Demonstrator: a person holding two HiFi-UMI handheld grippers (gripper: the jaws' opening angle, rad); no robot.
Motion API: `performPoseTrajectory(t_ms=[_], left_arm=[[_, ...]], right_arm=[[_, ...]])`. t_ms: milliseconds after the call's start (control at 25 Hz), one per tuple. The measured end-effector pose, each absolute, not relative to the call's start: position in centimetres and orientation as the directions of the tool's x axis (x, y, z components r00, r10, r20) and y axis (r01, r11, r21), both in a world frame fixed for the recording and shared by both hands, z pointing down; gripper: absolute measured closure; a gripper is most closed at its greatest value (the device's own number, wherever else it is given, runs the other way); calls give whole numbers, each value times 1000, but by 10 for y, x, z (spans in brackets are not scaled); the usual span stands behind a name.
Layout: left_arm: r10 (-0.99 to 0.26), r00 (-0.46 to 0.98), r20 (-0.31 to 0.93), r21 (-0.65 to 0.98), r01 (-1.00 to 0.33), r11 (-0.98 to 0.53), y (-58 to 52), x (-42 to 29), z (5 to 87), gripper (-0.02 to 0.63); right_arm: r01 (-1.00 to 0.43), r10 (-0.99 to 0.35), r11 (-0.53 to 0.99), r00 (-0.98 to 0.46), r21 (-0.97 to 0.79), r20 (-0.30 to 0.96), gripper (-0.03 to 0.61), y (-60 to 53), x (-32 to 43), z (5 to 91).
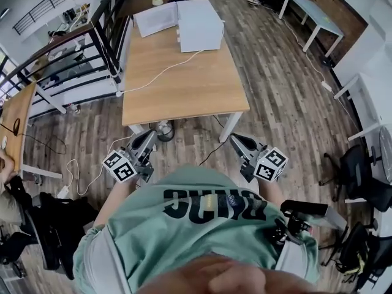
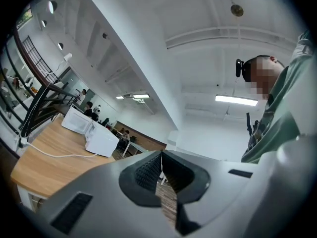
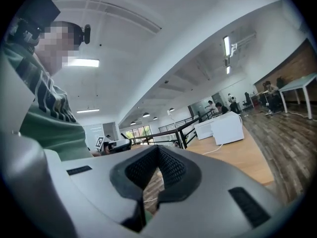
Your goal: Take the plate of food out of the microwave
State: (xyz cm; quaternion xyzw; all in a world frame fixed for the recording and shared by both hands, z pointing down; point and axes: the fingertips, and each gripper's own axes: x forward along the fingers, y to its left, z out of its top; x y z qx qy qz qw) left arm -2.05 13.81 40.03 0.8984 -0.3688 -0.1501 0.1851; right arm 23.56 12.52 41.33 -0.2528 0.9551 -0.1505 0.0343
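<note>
The white microwave [image 1: 199, 24] stands at the far end of the wooden table [image 1: 184, 84], its door [image 1: 156, 18] swung open to the left. The plate of food is not visible in any view. I stand back from the table's near edge with both grippers held close to my body. My left gripper [image 1: 149, 138] is shut with nothing in it, and my right gripper [image 1: 236, 140] is shut and empty too. In the left gripper view the shut left gripper [image 2: 161, 155] points past the microwave [image 2: 101, 140]. In the right gripper view the microwave [image 3: 228, 127] sits beyond the shut right gripper [image 3: 157, 150].
A white cable [image 1: 160, 72] runs from the microwave across the table and down to the floor at the left. A black railing [image 1: 92, 48] borders the table's left side. Office chairs [image 1: 361, 182] and white desks [image 1: 318, 17] stand at the right.
</note>
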Motion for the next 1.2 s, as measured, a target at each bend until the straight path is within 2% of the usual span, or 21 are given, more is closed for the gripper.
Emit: performPoseTrajectory(t_ms=[280,600,920,1200], left_arm=[[-740,648,-181,406,-636,-657,85,-150,382,607],[-771,603,-207,436,-648,-624,64,-238,395,607],[-802,566,-188,478,-661,-578,33,-264,416,607],[-833,538,-128,458,-713,-531,-15,-222,419,607]], right_arm=[[-522,-543,820,-840,-237,-29,574,59,129,378],[-530,-538,831,-843,-168,1,574,20,50,360],[-479,-481,859,-876,-183,33,574,-28,9,367],[-388,-402,888,-916,-245,-8,574,-97,38,391]])
